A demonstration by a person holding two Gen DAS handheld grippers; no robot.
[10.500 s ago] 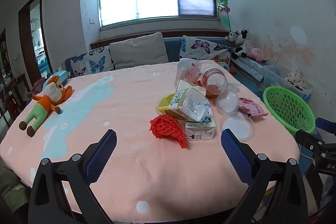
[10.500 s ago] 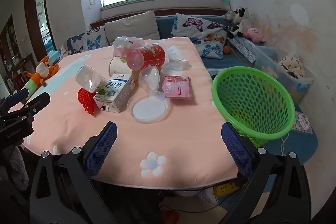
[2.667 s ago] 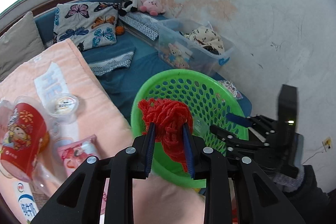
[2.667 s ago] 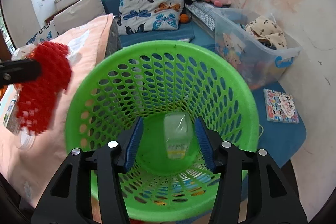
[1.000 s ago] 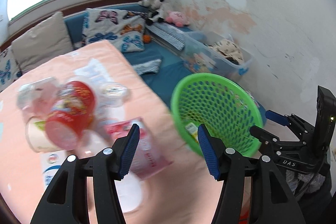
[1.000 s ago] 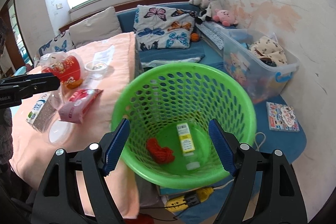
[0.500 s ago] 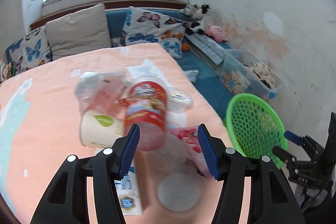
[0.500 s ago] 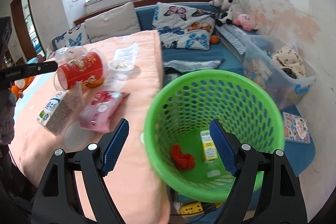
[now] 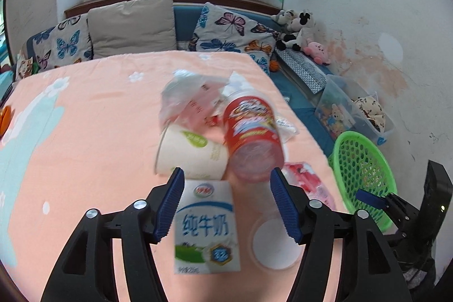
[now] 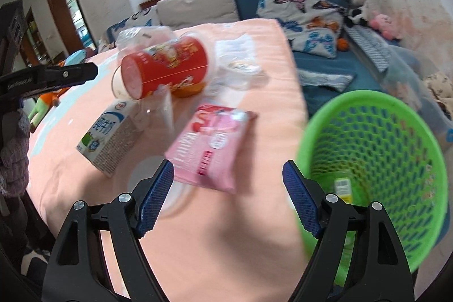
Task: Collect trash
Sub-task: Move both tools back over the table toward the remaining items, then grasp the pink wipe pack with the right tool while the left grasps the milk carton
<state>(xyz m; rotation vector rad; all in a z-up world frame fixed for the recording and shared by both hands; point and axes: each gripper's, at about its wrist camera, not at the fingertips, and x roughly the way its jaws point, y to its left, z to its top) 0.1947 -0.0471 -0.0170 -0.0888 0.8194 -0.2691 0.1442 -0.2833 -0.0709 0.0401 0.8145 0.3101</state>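
Trash lies on the pink-covered table (image 9: 93,118): a blue-and-white milk carton (image 9: 206,228), a white paper cup (image 9: 192,152), a red cup (image 9: 252,135) on its side, a crumpled plastic bag (image 9: 192,95), a clear lid (image 9: 276,242) and a pink packet (image 10: 211,146). My left gripper (image 9: 226,177) hangs over the carton's far end. Its jaws are opening and the pads touch nothing. My right gripper (image 10: 228,169) stands open just before the pink packet, holding nothing. The green basket (image 10: 376,149) sits past the table's right edge with a small carton (image 10: 344,188) inside.
A blue sofa (image 9: 184,16) with butterfly cushions runs behind the table. Plush toys (image 9: 300,27) and a clear storage box (image 9: 354,109) line the right wall. An orange plush toy (image 10: 46,101) lies at the table's far left. The basket (image 9: 365,169) stands close beside the table edge.
Both views have swung left from the basket to the trash on the table. The carton now lies under the left jaws, which stand wider. The pink packet is now before the right jaws.
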